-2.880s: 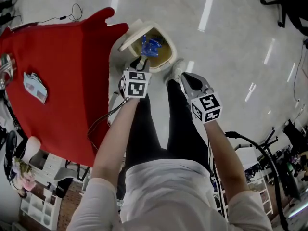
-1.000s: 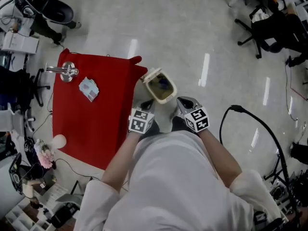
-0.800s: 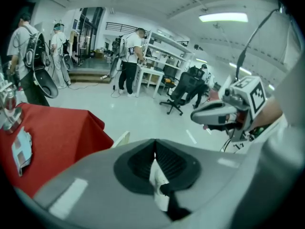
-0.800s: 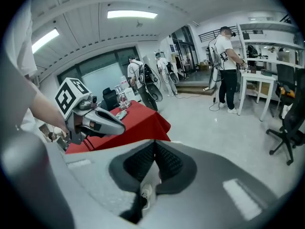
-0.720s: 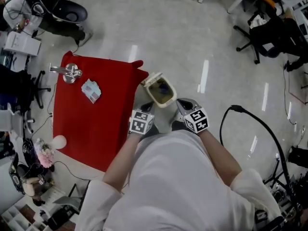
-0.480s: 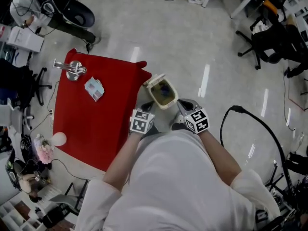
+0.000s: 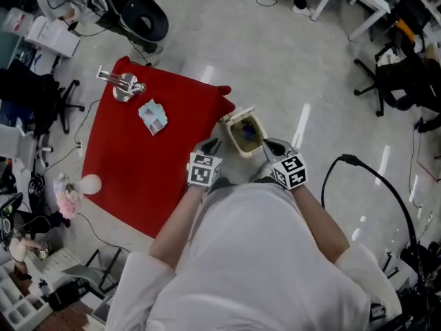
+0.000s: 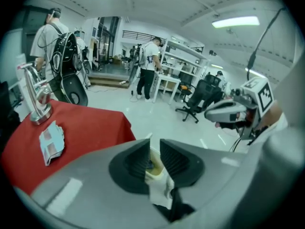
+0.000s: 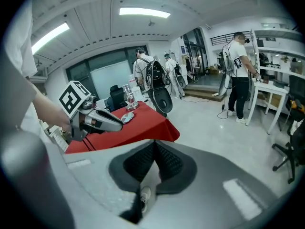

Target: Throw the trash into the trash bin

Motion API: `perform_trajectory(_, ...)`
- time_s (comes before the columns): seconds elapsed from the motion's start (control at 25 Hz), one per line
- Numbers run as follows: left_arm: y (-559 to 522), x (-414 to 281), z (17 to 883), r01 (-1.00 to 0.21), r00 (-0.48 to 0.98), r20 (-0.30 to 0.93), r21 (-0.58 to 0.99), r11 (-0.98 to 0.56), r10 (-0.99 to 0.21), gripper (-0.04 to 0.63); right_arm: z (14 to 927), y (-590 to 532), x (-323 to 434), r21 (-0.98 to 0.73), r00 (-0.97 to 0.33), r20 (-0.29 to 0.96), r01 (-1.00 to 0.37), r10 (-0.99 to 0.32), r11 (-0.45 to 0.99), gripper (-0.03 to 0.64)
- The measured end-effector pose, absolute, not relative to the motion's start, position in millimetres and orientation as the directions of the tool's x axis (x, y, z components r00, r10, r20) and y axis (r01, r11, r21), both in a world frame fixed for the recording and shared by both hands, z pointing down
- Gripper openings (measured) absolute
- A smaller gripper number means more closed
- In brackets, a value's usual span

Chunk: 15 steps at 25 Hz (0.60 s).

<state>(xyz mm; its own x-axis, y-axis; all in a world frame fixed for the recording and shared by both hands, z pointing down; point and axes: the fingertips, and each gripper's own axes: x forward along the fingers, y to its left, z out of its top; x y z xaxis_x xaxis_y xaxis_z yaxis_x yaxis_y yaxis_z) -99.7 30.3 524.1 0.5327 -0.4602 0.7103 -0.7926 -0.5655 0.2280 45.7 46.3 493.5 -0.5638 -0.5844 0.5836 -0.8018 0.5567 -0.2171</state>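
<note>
In the head view, the trash bin (image 7: 236,143) stands on the floor at the right edge of the red table (image 7: 131,164), apparently with something bluish inside. A crumpled packet (image 7: 153,116) lies on the table's far part, near a metal stand (image 7: 120,85). Your left gripper (image 7: 212,145) and right gripper (image 7: 267,147) hover just near the bin. In the left gripper view, the jaws have just been opening to a narrow, empty gap; widen them before reaching left for the packet. In the right gripper view, the jaws meet on nothing; keep that claw off the bin's mouth.
</note>
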Motion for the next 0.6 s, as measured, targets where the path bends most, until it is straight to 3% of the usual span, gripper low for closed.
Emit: perform_trajectory(0.6, -13, -241, 529, -0.918, 0.36, 0.72, 0.162, -0.362, -0.593, 0.108, 495, 19, -15, -0.204, -0.576, 0.581, -0.787, -0.574, 0.583, 0.0)
